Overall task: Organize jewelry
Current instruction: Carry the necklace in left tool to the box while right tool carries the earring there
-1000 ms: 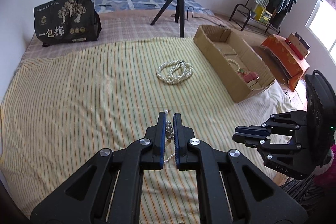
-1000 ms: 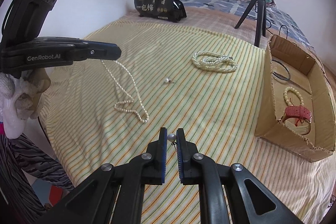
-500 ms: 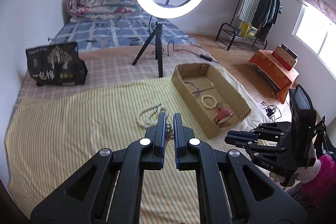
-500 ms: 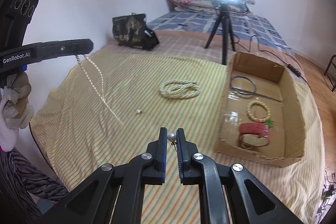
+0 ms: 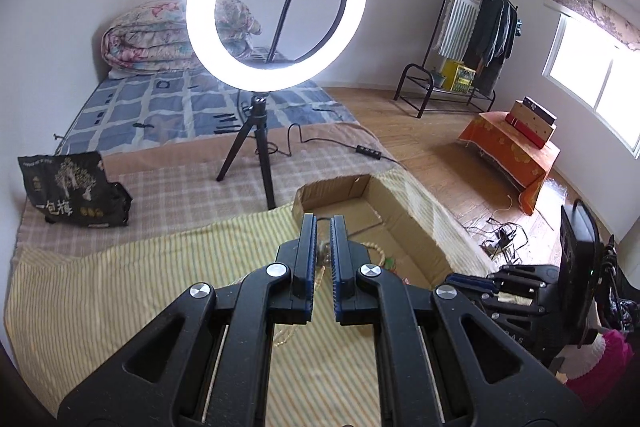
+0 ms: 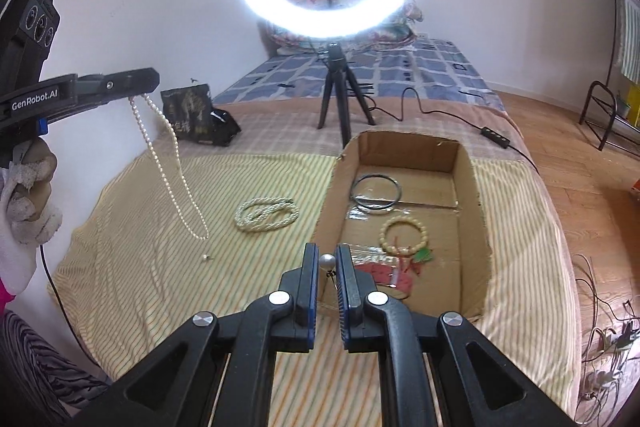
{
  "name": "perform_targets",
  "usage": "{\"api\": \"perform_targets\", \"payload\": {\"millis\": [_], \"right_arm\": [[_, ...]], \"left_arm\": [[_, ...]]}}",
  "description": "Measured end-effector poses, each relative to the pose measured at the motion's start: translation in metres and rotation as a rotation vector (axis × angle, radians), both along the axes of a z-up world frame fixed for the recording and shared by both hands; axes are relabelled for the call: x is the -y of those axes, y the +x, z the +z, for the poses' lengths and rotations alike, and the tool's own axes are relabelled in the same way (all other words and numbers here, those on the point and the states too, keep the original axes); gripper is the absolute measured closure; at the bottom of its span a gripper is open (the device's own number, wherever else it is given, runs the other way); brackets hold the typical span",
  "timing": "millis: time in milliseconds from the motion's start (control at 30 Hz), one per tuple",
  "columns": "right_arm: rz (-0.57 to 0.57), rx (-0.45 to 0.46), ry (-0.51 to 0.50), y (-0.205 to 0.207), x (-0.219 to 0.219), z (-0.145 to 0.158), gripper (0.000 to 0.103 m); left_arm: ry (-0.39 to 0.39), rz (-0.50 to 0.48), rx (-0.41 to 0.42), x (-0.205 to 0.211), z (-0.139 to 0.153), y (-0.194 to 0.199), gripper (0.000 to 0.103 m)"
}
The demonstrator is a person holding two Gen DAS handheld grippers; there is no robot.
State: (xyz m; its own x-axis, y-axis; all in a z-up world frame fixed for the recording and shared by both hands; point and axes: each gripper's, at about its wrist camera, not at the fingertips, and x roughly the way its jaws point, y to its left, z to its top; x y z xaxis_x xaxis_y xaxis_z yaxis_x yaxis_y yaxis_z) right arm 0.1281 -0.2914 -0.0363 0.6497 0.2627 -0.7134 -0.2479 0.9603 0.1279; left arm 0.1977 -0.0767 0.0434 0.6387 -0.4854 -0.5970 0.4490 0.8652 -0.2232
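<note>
Between right gripper (image 6: 327, 263) fingers, pearl earring (image 6: 327, 260), above cardboard box (image 6: 468, 183) edge

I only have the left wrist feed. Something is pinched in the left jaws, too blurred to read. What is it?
Observer: The right wrist view shows the left gripper shut on a pearl necklace, which hangs clear above the striped sheet.
Operator: Right gripper carrying anything?
Observer: Yes, the right gripper is shut on a pearl earring.
Operator: What's in the box? My fingers block most of it.
Observer: The cardboard box holds a dark bangle, a beaded bracelet and a red item.
</note>
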Motion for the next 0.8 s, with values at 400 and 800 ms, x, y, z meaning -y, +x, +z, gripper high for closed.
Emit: {"api": "perform_targets", "payload": {"millis": [400, 800], "right_arm": [[-0.065, -0.025, 0.001, 0.014, 0.036, -0.007, 0.097], [-0.090, -0.064, -0.013, 0.026, 0.051, -0.022, 0.097]], "left_arm": [[-0.022, -0.055, 0.018, 0.068, 0.016, 0.033, 0.102], [0.026, -0.084, -0.029, 0.112, -0.014, 0.054, 0.102]]}}
